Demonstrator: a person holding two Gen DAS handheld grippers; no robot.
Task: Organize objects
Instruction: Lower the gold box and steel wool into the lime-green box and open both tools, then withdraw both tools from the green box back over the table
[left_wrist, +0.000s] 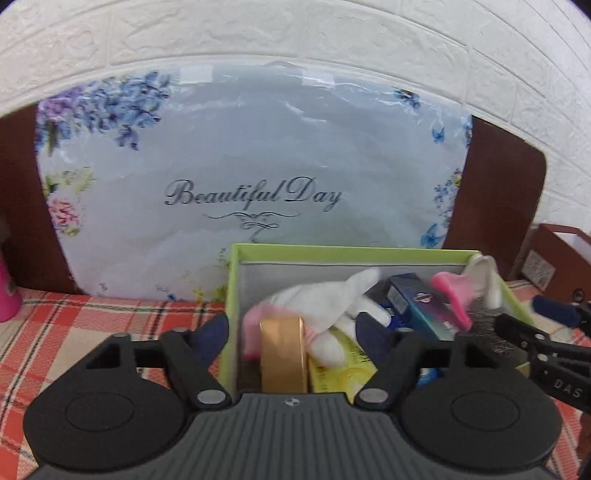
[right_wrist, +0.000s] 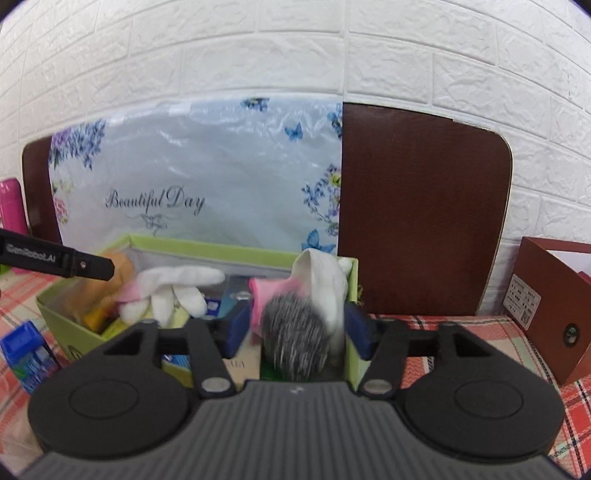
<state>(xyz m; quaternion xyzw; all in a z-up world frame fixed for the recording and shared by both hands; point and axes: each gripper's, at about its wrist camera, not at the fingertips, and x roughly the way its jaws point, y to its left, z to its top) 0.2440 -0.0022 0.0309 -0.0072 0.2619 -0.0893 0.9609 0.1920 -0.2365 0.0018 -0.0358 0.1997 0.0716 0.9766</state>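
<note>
claws both apart: left claw (left_wrist: 295, 330) straddles green box (left_wrist: 351, 252) wall, right claw (right_wrist: 297, 326) flanks grey-pink glove (right_wrist: 295, 332).

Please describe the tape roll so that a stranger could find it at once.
Find the green box on the checked cloth, before the floral bag. The tape roll stands on edge in its near left corner, beside a white glove. Only it is a shiny golden-tan ring.
</note>
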